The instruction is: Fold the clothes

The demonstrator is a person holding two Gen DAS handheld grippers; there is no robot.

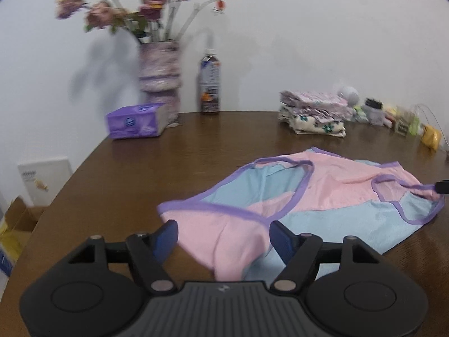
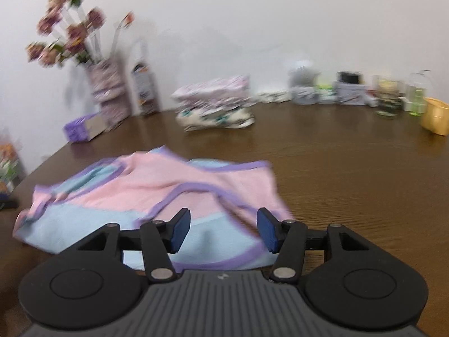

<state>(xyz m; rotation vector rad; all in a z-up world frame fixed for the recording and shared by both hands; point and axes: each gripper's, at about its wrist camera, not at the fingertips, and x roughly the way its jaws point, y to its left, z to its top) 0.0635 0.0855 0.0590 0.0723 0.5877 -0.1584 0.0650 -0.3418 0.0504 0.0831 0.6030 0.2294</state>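
A pink and light-blue sleeveless garment (image 1: 322,191) with purple trim lies spread and rumpled on the brown wooden table (image 1: 168,168). My left gripper (image 1: 223,238) is open, its blue pads on either side of the garment's near pink corner, not closed on it. In the right wrist view the same garment (image 2: 146,196) lies just ahead, and my right gripper (image 2: 223,231) is open over its near blue and pink edge. A dark tip of the right gripper (image 1: 442,186) shows at the garment's right end.
A stack of folded clothes (image 1: 314,115) sits at the back. A flower vase (image 1: 160,84), a purple tissue pack (image 1: 134,122) and a dark bottle (image 1: 210,84) stand back left. Small jars and a yellow cup (image 2: 436,115) line the back right by the wall.
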